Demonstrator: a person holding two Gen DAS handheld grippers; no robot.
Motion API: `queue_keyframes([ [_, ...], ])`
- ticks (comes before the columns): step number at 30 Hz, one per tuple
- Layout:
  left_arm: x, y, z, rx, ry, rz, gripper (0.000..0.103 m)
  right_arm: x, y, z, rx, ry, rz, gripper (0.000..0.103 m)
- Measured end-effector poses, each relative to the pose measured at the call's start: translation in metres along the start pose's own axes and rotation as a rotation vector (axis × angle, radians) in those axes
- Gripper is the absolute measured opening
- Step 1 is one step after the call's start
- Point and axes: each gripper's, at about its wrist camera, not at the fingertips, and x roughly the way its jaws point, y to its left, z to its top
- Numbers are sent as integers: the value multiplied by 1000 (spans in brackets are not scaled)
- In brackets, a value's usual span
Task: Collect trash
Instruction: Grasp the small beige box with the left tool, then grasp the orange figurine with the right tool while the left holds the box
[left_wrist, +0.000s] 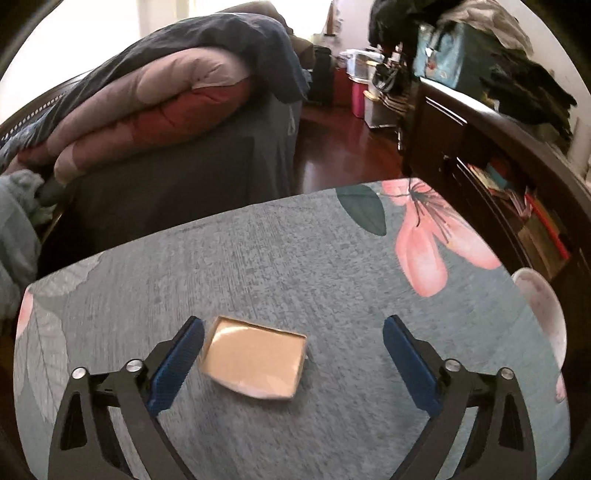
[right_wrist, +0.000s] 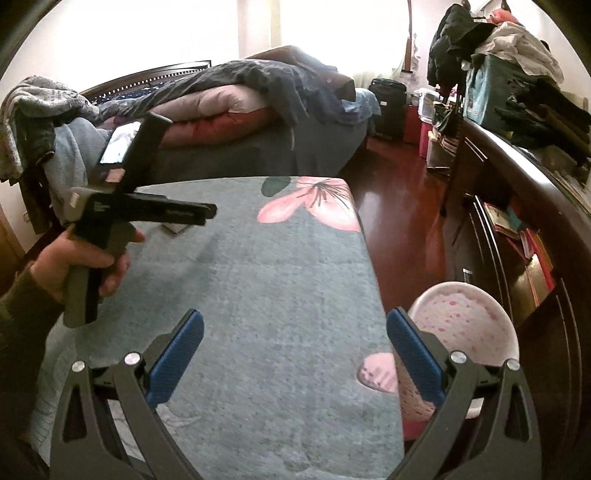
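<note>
Your left tongs (left_wrist: 293, 328) stand wide apart and hold nothing. Between them, on the tabletop (left_wrist: 295, 258) with the grey-green flowered cover, lies the small flat cardboard box (left_wrist: 255, 360). It is not centred: it lies close beside the left blue pad (left_wrist: 177, 363), perhaps touching it, while the right pad (left_wrist: 410, 363) is well apart from it. Its longer side runs roughly across the gap, from one pad toward the other, a little turned. So I think the left tongs should shift slightly to their left before they close, so that both pads meet the short ends of the box together.

Your right tongs (right_wrist: 295, 328) are also released and empty, over bare cover; the box is hardly visible from there, because your left hand (right_wrist: 85, 266) with its tool hides it. The left hand is clearly the nearer one. The pink speckled bin (right_wrist: 465, 325) stands just beside the right edge of the tabletop.
</note>
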Motion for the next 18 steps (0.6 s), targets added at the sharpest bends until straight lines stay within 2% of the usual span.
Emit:
queue_keyframes([
  [4, 9, 6, 1, -4, 32, -37, 70, 1, 6, 4, -11, 0, 8, 99],
  [9, 8, 6, -3, 17, 15, -19, 56, 4, 18, 9, -25, 3, 21, 99],
  [18, -20, 31, -11, -99, -17, -69, 56, 13, 51, 16, -73, 24, 74, 99],
])
